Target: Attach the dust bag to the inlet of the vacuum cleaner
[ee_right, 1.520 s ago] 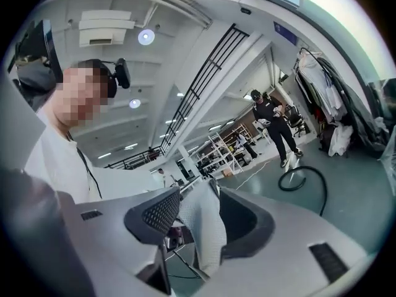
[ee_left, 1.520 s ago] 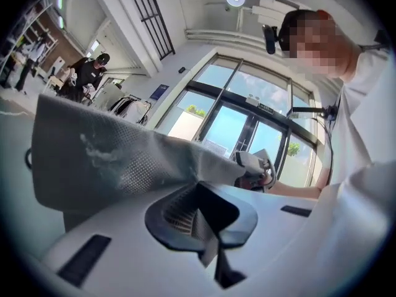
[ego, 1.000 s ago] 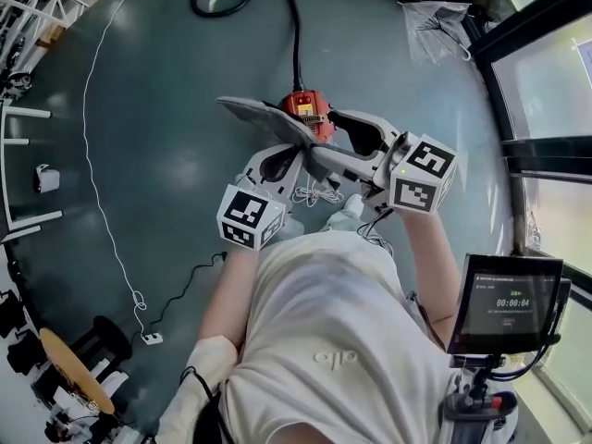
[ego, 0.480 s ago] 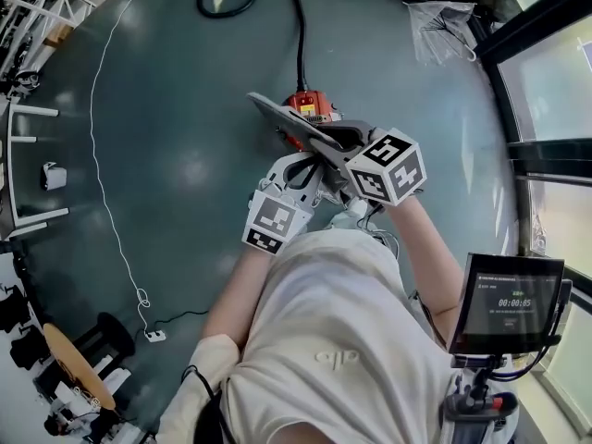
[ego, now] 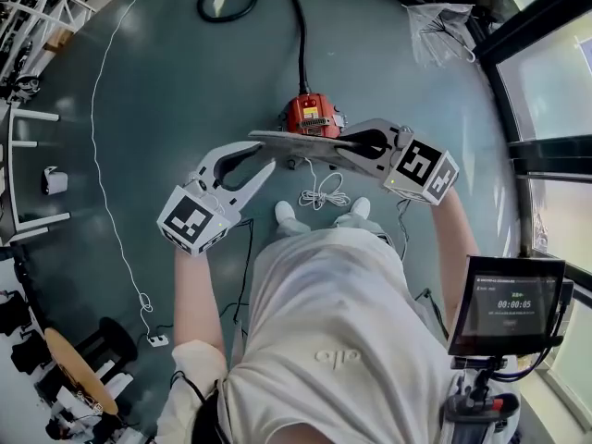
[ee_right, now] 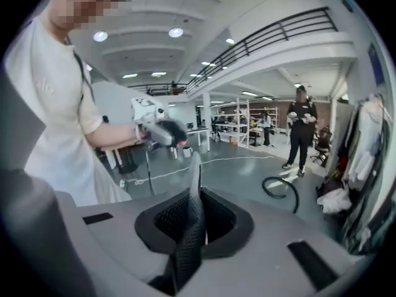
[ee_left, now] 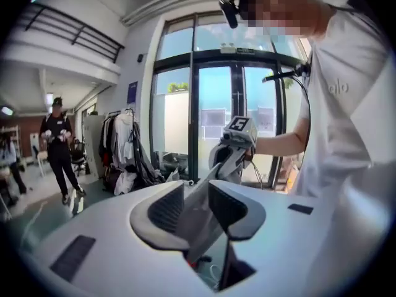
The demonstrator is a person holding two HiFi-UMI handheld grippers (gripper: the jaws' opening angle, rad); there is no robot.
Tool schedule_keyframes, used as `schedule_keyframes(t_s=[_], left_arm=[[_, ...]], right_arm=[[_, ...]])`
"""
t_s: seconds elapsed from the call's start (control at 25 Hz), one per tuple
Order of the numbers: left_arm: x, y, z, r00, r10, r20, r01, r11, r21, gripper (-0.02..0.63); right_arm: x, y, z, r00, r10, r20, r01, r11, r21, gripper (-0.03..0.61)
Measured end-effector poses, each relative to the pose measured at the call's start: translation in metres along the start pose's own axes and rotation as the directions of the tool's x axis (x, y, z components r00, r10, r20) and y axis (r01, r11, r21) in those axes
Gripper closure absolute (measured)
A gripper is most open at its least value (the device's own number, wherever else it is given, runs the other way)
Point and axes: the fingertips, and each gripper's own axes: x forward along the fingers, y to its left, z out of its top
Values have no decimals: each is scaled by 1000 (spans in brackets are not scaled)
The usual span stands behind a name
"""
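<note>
A red vacuum cleaner (ego: 313, 116) stands on the floor with its black hose (ego: 298, 26) curling away. The flat grey dust bag (ego: 301, 141) hangs level just in front of it. My right gripper (ego: 350, 146) is closing and grips the bag's right end; in the right gripper view (ee_right: 192, 221) the bag (ee_right: 193, 187) stands pinched between the pads. My left gripper (ego: 264, 156) is opening at the bag's left end. In the left gripper view (ee_left: 197, 206) the bag (ee_left: 201, 228) runs loosely between the spread jaws.
A coiled white cable (ego: 319, 192) lies by the person's shoes (ego: 287, 213). A long white cord (ego: 97, 174) runs to a plug (ego: 153, 339). A screen (ego: 504, 303) sits at the right by glass doors. A bystander (ee_right: 302, 129) stands far off.
The left gripper has let go of the bag, opened and drawn back to the left. The right gripper has shut on the bag's right end. The bag now lies level instead of slanted.
</note>
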Motion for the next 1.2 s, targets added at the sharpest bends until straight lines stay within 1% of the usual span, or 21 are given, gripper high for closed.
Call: schedule_keyframes(t_s=[0.04,0.08,0.12,0.16,0.24,0.28,0.32,0.36,0.4,0.44,0.48,0.64,0.72,0.8,0.88,1.04,1.2], left_arm=[[2,2,3,999,-11,-40,13,998,57,483],[9,0,1,996,-39,-86,48,994,100,423],[19,-5,-4,988,-76,-136,93,987,128,357],[30,-10,-13,976,-109,-187,138,979,148,310],[46,-22,-34,951,-148,-271,200,964,176,307],[49,-28,-42,943,-153,-295,215,958,188,308],[48,-34,-47,940,-149,-307,217,955,203,311],[46,-39,-49,942,-135,-308,210,952,223,339],[43,-44,-49,946,-121,-302,198,950,240,447],[42,-50,-50,949,-112,-295,189,951,244,530],[43,-57,-53,950,-109,-292,183,953,240,580],[65,-76,-80,949,-74,-307,154,957,246,584],[76,-81,-98,941,-63,-331,151,957,247,586],[86,-88,-120,929,-76,-362,165,961,223,586],[101,-91,-147,917,-97,-386,177,968,177,586],[137,-87,-218,900,-100,-425,158,982,103,585],[176,-89,-312,877,-121,-466,156,987,36,584]], right_arm=[[-1,5,-2,999,21,-25,-22,998,-56,538],[-1,9,-4,998,44,-45,-48,994,-95,538],[0,13,-5,996,70,-56,-76,990,-121,538],[0,17,-5,994,97,-57,-104,985,-139,538],[1,26,2,989,148,-29,-151,975,-164,538],[2,33,9,985,172,-6,-171,970,-173,538],[1,42,15,981,191,14,-186,966,-181,538],[0,50,18,980,198,20,-191,963,-190,538],[-1,56,17,981,192,14,-186,962,-198,538],[-4,61,14,984,178,-2,-174,963,-204,538],[-6,65,8,987,161,-20,-162,965,-206,538],[-6,65,-38,992,111,-62,-122,971,-204,537],[1,63,-66,989,107,-106,-125,975,-182,536],[8,64,-94,981,111,-162,-139,976,-169,535],[19,60,-124,974,99,-203,-133,978,-162,535],[55,43,-194,967,62,-249,-107,979,-171,537],[104,36,-285,952,71,-299,-118,983,-141,537]])
